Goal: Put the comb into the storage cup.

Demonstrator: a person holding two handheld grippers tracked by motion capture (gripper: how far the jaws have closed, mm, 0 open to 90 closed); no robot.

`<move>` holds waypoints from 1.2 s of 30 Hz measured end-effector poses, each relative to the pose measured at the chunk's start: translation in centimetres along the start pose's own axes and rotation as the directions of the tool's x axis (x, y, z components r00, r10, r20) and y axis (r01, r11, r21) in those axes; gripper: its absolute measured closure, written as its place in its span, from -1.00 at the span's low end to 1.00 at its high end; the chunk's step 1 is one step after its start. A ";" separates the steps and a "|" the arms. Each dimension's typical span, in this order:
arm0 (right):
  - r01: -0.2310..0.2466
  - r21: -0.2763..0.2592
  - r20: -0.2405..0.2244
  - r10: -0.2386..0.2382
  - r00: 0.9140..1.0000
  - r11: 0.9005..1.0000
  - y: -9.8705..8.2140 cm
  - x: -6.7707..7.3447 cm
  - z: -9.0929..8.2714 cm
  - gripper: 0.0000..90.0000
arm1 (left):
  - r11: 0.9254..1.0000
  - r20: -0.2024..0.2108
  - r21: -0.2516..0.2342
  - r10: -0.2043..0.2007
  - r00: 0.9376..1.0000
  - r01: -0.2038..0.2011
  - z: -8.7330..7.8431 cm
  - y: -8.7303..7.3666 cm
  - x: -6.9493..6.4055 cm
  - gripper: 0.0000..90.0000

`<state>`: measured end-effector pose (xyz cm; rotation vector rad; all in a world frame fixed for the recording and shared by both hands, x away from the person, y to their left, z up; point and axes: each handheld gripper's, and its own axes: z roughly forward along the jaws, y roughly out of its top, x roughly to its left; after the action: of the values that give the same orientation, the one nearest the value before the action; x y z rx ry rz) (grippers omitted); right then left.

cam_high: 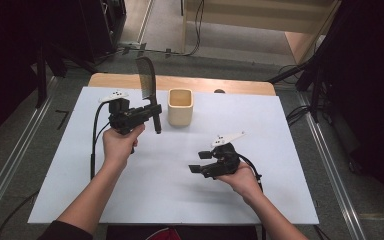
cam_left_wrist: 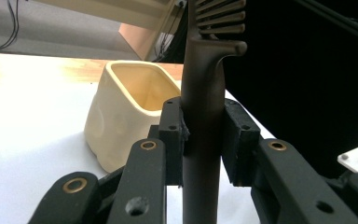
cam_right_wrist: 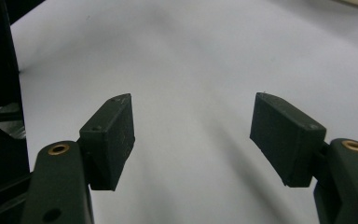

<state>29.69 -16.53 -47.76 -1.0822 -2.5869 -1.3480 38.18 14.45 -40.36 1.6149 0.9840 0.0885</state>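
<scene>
The left hand-held gripper [cam_high: 152,114] is clamping a dark comb [cam_high: 147,85] by its handle, holding it upright just beside the cream cup [cam_high: 180,106] on the counter [cam_high: 160,175], while the right hand-held gripper [cam_high: 196,162] is hovering with jaws parted and nothing between them.

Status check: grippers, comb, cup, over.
Left gripper shut on comb, upright. Right gripper open, empty. Cup beside comb, nothing between.

Wide bare bench [cam_high: 155,190] lies open in front and between the hands, while the cream cup [cam_high: 180,106] stands near the far edge, just beside the upright comb [cam_high: 147,82].
</scene>
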 end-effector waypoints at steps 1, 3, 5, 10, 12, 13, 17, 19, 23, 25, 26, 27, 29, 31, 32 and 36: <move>-0.003 0.001 0.003 0.003 1.000 1.000 -0.1 0.0 -0.2 -0.37 | 1.000 0.002 0.000 -0.001 1.000 0.001 0.1 0.1 0.0 0.63; -0.008 0.009 0.010 0.008 1.000 1.000 -0.4 -0.1 -0.6 -0.38 | 1.000 0.004 0.000 0.003 1.000 -0.003 0.4 0.2 0.0 0.63; -0.011 0.011 0.013 0.011 1.000 1.000 -0.7 -0.3 -1.0 -0.38 | 1.000 0.001 0.005 0.005 1.000 -0.005 0.6 0.3 -0.1 0.63; -0.017 0.021 0.019 0.016 1.000 1.000 -1.4 -0.3 -1.9 -0.38 | 1.000 0.002 0.004 0.021 1.000 -0.021 1.2 0.9 -0.2 0.63; -0.014 0.019 0.022 0.013 1.000 1.000 -1.7 -0.4 -2.2 -0.38 | 1.000 0.005 0.003 0.024 1.000 -0.024 1.4 1.3 -0.3 0.63; -0.013 0.020 0.022 0.012 1.000 1.000 -1.8 -0.4 -2.4 -0.38 | 1.000 0.008 0.003 0.030 1.000 -0.030 1.6 1.5 -0.3 0.63; -0.024 0.025 0.033 0.024 0.999 0.999 -2.5 -0.5 -3.2 -0.38 | 1.000 0.012 -0.007 0.027 1.000 -0.027 2.2 2.4 -0.5 0.63; -0.029 0.024 0.038 0.028 0.999 0.999 -2.8 -0.5 -3.5 -0.38 | 1.000 0.014 -0.012 0.027 1.000 -0.027 2.6 2.7 -0.5 0.63; -0.038 0.013 0.039 0.038 0.999 0.999 -3.5 -0.5 -4.3 -0.38 | 0.999 0.006 -0.009 0.048 0.999 -0.047 3.3 3.5 -0.6 0.63; -0.044 0.005 0.042 0.044 0.998 0.999 -3.7 -0.5 -4.7 -0.38 | 0.998 0.002 -0.012 0.055 0.998 -0.055 3.7 3.9 -0.6 0.63; -0.046 0.003 0.041 0.046 0.998 0.999 -3.9 -0.5 -4.9 -0.38 | 0.998 0.003 -0.018 0.054 0.999 -0.054 3.8 4.0 -0.6 0.63; -0.047 0.002 0.042 0.046 0.998 0.999 -4.0 -0.5 -5.0 -0.38 | 0.998 -0.005 -0.016 0.061 0.998 -0.061 4.1 4.3 -0.6 0.63; -0.049 0.003 0.042 0.049 0.998 0.999 -4.2 -0.5 -5.3 -0.38 | 0.998 -0.007 -0.022 0.060 0.998 -0.060 4.4 4.6 -0.4 0.63; -0.051 0.007 0.046 0.051 0.998 0.999 -4.5 -0.5 -5.5 -0.38 | 0.998 -0.012 -0.031 0.061 0.998 -0.061 4.7 4.9 -0.3 0.63; -0.049 0.012 0.046 0.048 0.998 0.999 -4.6 -0.6 -5.5 -0.38 | 0.998 -0.011 -0.036 0.055 0.998 -0.055 4.8 5.0 -0.2 0.63; -0.049 0.009 0.046 0.049 0.998 0.999 -4.7 -0.6 -5.7 -0.38 | 0.997 -0.023 -0.046 0.054 0.998 -0.055 5.5 5.6 0.2 0.63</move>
<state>25.77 -22.87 -47.76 -1.1808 -2.5775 -1.3133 44.32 10.53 -37.49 1.6017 0.9478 0.1651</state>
